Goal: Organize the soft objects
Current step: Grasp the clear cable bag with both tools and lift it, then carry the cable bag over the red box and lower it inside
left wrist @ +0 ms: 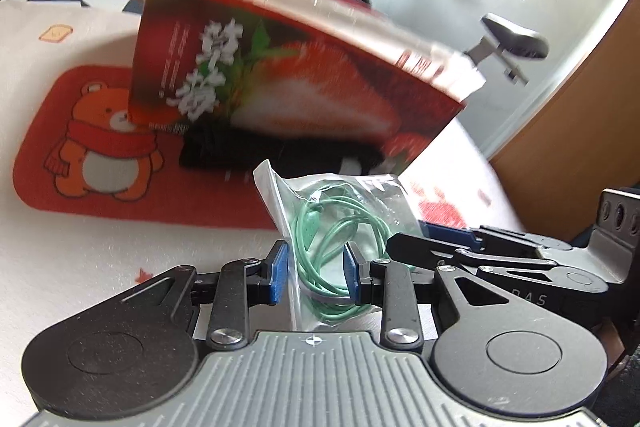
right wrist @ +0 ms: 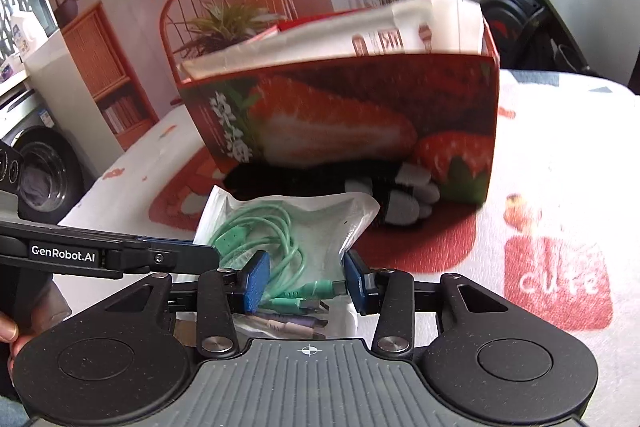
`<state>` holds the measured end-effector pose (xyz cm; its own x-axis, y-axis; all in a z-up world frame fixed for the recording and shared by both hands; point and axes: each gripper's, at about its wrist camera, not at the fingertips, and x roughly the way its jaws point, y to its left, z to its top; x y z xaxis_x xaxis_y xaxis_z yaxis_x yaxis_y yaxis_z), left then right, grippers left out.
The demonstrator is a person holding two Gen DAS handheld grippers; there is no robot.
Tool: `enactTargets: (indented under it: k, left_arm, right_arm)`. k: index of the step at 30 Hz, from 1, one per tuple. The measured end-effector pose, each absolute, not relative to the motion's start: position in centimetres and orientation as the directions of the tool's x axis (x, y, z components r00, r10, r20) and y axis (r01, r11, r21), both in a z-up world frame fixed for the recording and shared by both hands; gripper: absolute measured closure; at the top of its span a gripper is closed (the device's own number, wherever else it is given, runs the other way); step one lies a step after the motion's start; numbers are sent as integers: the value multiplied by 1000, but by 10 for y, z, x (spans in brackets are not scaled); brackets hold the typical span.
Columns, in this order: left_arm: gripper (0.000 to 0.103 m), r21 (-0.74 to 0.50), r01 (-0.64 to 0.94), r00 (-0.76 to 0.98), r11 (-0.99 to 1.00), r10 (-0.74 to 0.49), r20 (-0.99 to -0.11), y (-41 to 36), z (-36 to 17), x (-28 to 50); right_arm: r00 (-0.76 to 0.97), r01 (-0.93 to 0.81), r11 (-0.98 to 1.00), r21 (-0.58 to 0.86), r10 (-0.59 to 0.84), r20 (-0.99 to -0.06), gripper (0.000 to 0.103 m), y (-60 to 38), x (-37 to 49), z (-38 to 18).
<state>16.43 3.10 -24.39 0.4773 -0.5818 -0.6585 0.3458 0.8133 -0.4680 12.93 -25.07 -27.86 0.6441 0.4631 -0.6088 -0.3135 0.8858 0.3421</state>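
The clear bag of green cable [left wrist: 340, 227] sits clamped between the left gripper [left wrist: 316, 275] pads and the right gripper [right wrist: 306, 281] pads, with the strawberry box [right wrist: 340, 111] just ahead. Best to lift both together, level, so the bag clears the rim without sagging.

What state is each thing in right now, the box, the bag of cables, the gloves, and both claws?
Strawberry box: upright on the red mat, top open, white paper sticking out.
Cable bag: clear plastic, held between both claws, green cable coiled inside.
Gloves: lying at the box's foot.
Left claw: shut on the bag.
Right claw: shut on the bag.
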Motion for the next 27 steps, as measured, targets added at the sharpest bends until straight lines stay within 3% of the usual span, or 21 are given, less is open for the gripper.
enactTargets:
  k: [19,27]
  left_arm:
    - [71,-402,480,646,779,-625,-438,37,-137,193]
    - [71,-392,481,671,784,-617,-410,30,-119,247]
  right_arm:
    - [777,-400,895,197,445,-446,64,-248,166,-160]
    - [811,-413,905,100,416,-411,64,-236,228,-129]
